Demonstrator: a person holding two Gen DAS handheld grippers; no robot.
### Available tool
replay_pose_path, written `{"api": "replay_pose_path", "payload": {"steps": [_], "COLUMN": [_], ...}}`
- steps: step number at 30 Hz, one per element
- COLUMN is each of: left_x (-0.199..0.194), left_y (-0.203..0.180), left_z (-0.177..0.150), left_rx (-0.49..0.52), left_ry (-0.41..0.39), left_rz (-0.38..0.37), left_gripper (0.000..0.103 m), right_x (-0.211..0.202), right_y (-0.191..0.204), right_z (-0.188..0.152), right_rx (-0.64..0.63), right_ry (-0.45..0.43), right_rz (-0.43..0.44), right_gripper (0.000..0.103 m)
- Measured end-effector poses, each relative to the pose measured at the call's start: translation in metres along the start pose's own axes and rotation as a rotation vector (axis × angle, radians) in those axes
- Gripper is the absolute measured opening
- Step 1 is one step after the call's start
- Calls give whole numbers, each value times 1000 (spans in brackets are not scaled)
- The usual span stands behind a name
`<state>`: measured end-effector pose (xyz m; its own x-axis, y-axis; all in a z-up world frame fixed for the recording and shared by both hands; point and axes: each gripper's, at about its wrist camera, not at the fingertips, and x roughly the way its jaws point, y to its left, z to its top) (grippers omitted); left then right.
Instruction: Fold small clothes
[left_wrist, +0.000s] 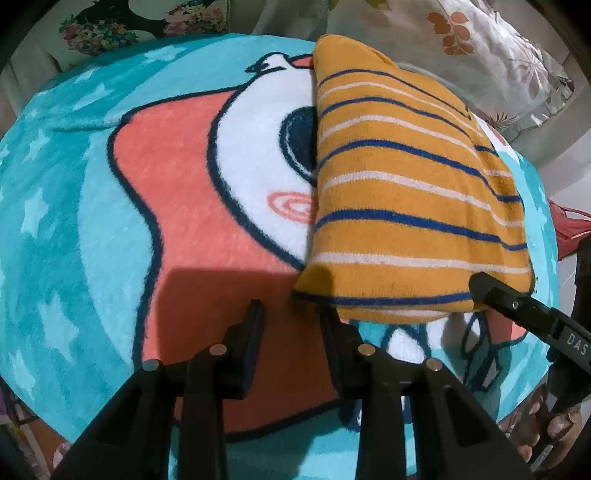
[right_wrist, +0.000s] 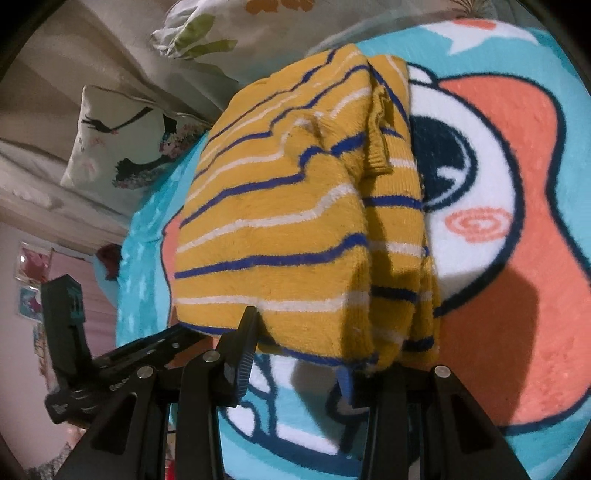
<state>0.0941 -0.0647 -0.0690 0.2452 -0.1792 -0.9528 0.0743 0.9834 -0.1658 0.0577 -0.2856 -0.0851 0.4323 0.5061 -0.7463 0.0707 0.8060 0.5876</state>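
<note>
right wrist: fuzzy striped knit top (right_wrist: 295, 221), folded oblong, on plush blanket (right_wrist: 517, 295).

A folded sweater (left_wrist: 413, 192) lies on a blanket (left_wrist: 92, 221) spread over a bed, toward the right half of the blanket in the left wrist view. The left hand-held gripper (left_wrist: 291, 310) stands just before the sweater's near left corner, its right finger at that hem and its left finger over bare blanket. The right hand-held gripper (right_wrist: 295, 332) sits at the sweater's near edge, with the hem between its fingers; in the left wrist view it comes in from the right at the near right corner. Pillows (left_wrist: 498, 55) lie behind the blanket, beyond the sweater's far end. In the right wrist view, a folded sleeve (right_wrist: 384, 140) lies on top of the sweater.
</note>
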Motion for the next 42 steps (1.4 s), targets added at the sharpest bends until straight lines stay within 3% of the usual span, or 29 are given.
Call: {"api": "replay_pose_path", "payload": {"steps": [8,13,17,21,28,37,42], "left_x": [-3,-21,-41,-62,-88,-130,-154], "left_y": [18,34,35,41,56,69,70], "left_z": [1,-2,-10,-19,-27,-43,-55], "left_rx": [-55,-42,-12,32,55,62,89], "left_ry": [-13,-53,-119,-188,-249,-386,-462], "left_rz": [54,135,247,361,331,251,199], "left_gripper": [32,34,67,79,83,83,90], "right_x": [-2,-13,-26,-44,-72,-54,-47], "right_y": [6,0,-11,-14,3,52,79], "right_z": [-1,-4,-10,-20,-28,-47,-61], "right_rx": [-27,2,43,75,90,-11,-68], "right_ry": [-17,-42,-64,-106,-214,-186,-176], "right_rz": [-77,-131,-176,-264,-324,-357,-377], "right_gripper": [43,44,44,49,56,57,60]}}
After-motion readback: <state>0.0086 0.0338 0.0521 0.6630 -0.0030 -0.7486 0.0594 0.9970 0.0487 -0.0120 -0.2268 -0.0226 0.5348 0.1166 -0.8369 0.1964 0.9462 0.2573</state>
